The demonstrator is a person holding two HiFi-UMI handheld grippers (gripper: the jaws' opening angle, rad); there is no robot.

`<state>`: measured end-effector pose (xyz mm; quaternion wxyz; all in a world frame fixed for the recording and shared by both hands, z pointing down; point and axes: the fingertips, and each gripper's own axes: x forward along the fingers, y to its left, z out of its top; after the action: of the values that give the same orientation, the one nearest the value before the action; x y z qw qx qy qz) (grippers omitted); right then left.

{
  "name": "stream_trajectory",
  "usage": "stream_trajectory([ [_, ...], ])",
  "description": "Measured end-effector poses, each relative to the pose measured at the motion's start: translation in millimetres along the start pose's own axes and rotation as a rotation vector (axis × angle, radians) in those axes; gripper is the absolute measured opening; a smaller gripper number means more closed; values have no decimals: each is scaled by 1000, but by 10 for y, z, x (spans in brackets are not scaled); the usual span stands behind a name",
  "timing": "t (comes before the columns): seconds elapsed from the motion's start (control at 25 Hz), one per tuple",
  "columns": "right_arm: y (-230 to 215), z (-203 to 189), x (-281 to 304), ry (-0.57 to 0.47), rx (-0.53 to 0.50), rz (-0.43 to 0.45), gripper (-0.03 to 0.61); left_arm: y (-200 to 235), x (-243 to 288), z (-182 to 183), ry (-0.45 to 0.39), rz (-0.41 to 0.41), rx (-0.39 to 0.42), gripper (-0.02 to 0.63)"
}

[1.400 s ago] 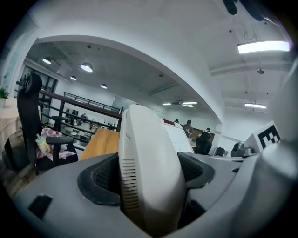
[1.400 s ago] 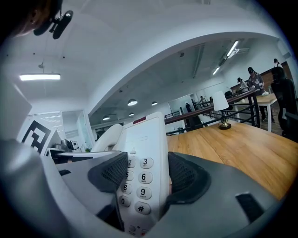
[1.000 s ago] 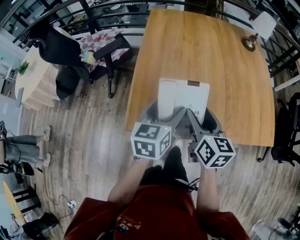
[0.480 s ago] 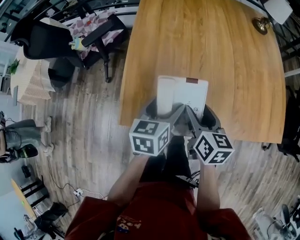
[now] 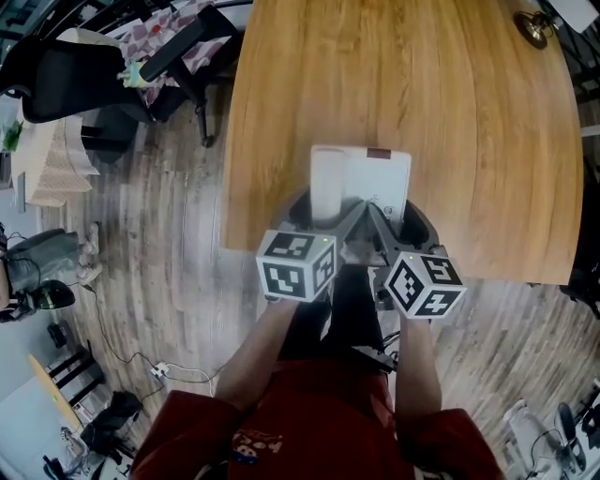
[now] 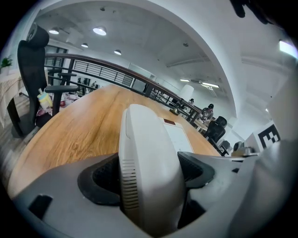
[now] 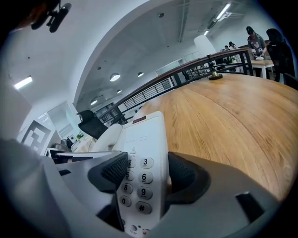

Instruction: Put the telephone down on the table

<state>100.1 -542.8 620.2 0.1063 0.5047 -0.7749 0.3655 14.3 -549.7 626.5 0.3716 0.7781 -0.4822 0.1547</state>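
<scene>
The white push-button desk telephone (image 5: 361, 183) sits over the near edge of the long light-wood table (image 5: 469, 141), held between both grippers – whether its base touches the tabletop cannot be told. The left gripper (image 5: 325, 217) has its black ribbed pads clamped on either side of the telephone's rounded white handset (image 6: 149, 167), which lies along the left side of the set. The right gripper (image 5: 398, 225) is closed on the keypad side, its pads pressing the right edge and the face by the number keys (image 7: 142, 181). The table beyond the telephone is bare wood as far as a small brass object (image 5: 536, 26) at the far right corner. A dark metal railing (image 6: 107, 74) runs past the far edge. On the grey plank floor (image 5: 159, 244) to the far left stands a black office chair (image 5: 66, 80) – well apart from the telephone
</scene>
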Motion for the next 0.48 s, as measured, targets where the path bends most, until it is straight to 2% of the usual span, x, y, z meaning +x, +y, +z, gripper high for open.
stream_trajectory([
  [0.2, -112, -80, 104, 35, -1, -3, 284, 54, 143, -99, 23, 7, -27, 393],
  [0.48, -134, -166, 209, 34, 24, 2, 284, 150, 203, -150, 27, 10, -14, 394],
])
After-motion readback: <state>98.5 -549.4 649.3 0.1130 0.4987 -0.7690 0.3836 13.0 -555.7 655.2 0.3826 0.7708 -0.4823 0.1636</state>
